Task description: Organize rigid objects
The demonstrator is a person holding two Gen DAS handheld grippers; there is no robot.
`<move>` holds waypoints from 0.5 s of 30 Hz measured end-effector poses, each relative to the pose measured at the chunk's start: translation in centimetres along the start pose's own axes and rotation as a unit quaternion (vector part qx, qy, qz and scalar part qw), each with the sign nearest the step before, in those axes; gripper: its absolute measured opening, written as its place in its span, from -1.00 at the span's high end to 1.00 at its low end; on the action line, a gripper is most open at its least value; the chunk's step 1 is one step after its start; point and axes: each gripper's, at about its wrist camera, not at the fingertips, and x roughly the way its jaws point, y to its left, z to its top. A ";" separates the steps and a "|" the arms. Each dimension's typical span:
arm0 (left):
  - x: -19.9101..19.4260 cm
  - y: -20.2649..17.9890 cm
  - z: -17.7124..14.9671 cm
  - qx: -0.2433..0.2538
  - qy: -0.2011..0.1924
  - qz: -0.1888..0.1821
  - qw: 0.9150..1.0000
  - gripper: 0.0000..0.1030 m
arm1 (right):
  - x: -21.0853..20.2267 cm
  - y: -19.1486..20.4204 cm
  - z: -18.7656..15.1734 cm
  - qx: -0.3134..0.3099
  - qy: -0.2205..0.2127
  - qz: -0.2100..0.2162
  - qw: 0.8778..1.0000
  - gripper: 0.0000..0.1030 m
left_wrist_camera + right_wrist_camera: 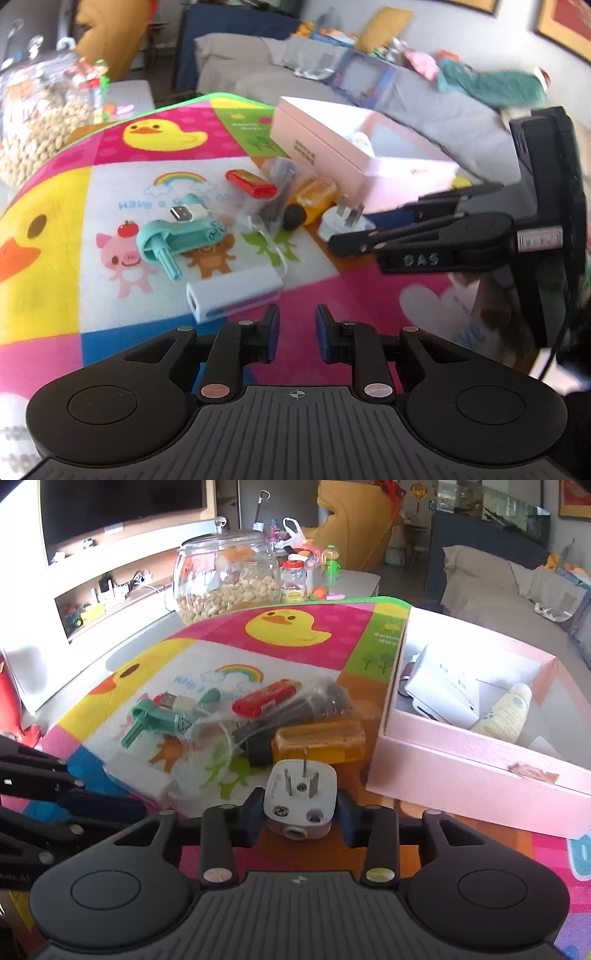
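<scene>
Counted on the mat (303, 653): one white three-pin plug (300, 797), one red lighter (266, 698), one amber bottle (319, 741), one teal plastic part (155, 718), one white adapter block (234, 295), one USB connector (183, 213), one clear bag of dark items (317, 698). One pink box (480, 771) was logged, holding one white carton (441, 690) and one cream tube (508, 710) (further contents unclear). One glass jar (225, 579) was noted behind.

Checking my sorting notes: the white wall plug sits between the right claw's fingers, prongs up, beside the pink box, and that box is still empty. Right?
Not quite. The white wall plug does sit between the right claw fingers beside the pink box, but the right wrist view shows the box already holds a cream bottle and a white item.
</scene>
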 end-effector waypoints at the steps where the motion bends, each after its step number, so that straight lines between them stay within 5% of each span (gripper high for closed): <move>1: -0.4 -0.3 -0.1 0.018 0.005 -0.009 1.000 0.55 | -0.4 -0.3 -0.5 0.000 -0.001 -0.006 1.000 0.24; 3: -1.6 -0.9 -0.1 0.051 0.005 -0.035 0.998 0.55 | -1.3 -1.3 -1.6 0.006 -0.001 -0.018 1.000 0.24; 5: -2.6 -1.4 0.3 0.082 -0.009 -0.042 0.996 0.55 | -2.0 -2.5 -2.6 0.026 -0.003 -0.026 0.999 -0.02; 11: -1.8 -1.6 2.7 0.156 -0.008 0.044 0.987 0.51 | -2.5 -3.9 -4.2 0.072 -0.026 -0.014 0.997 -0.61; 15: -0.5 -0.4 3.6 0.156 0.030 0.047 0.986 0.51 | -1.9 -2.4 -4.4 0.044 -0.018 -0.016 0.999 -0.95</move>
